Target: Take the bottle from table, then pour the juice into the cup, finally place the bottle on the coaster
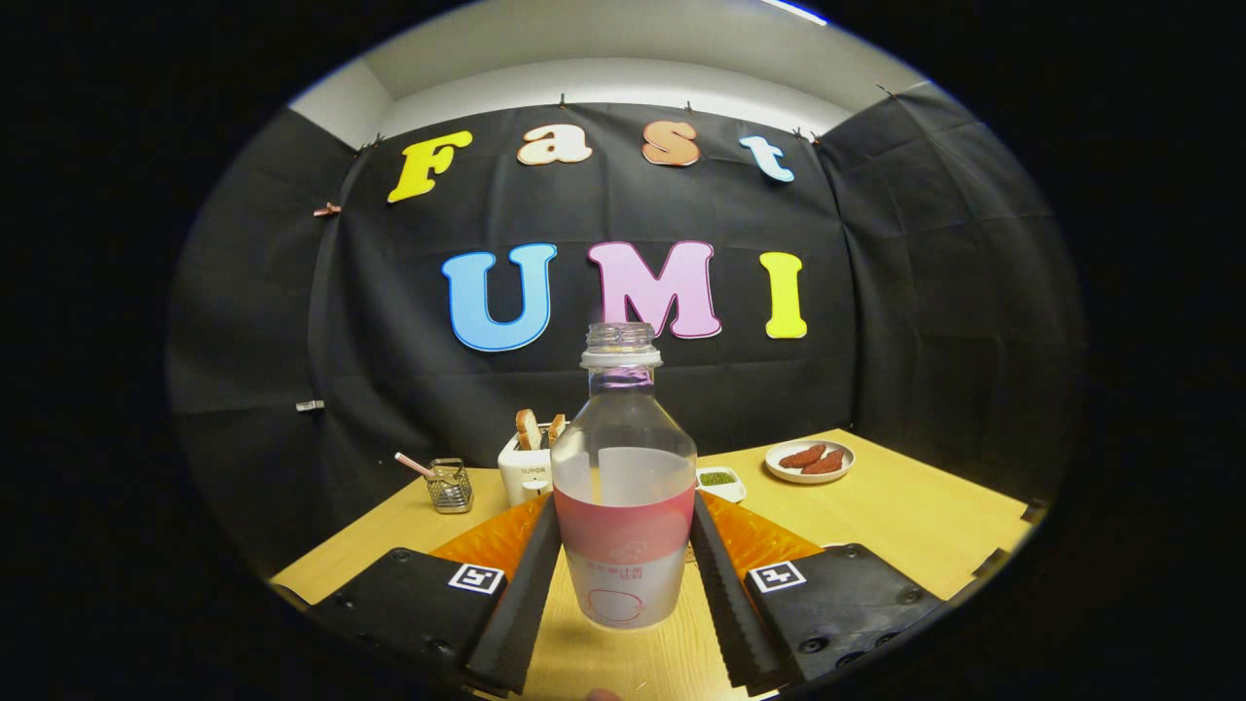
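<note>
Between the two ribbed fingers (531, 594) of the gripper (623, 599) stands the bottle (624, 506), upright and uncapped, its pink label band level with the pads; both fingers appear to press its sides, one on the left and one on the right, so the gripper is closed down to the bottle's width and has hold of it at mid-body, a sensible height since it keeps the open neck clear and the weight balanced for tipping; whether the base rests on the table (905, 516) or hangs just above it cannot be told, though the bottom edge looks slightly lifted; the pale juice fills roughly the lower half, so the upright hold matters, as nothing closes the mouth; far behind the bottle, to the left, sits a white holder (526, 467) with bread-like slices and, further left, a small wire basket (450, 485) with a pink stick; to the far right lies a plate (809, 461) with reddish pieces, and a small white dish (720, 480) of something green sits just right of the bottle's shoulder; judging by this, the taking step is at or near completion and pouring comes next.
</note>
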`<state>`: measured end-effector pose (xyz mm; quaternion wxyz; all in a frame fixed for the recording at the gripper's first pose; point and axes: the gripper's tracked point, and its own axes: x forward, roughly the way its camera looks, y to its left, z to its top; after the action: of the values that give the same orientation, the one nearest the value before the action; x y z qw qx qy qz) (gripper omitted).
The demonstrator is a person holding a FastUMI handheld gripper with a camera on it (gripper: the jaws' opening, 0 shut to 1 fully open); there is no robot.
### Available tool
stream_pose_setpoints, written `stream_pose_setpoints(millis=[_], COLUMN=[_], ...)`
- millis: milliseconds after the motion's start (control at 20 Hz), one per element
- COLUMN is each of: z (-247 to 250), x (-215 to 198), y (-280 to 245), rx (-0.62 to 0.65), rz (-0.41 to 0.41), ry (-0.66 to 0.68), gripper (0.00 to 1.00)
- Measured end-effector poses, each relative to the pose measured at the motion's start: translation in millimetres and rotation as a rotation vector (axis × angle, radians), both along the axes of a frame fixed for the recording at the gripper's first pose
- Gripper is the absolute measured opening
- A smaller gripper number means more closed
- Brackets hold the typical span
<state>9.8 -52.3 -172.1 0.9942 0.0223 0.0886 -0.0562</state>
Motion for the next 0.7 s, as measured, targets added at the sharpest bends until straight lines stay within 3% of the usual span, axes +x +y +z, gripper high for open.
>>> stream_pose_setpoints(millis=[500,700], z=[-54,-68], x=[1,-2], y=[-32,-43], rx=[0.644,0.864], rz=[-0.201,-0.243], ry=[0.086,0.091], gripper=[0.75,0.75])
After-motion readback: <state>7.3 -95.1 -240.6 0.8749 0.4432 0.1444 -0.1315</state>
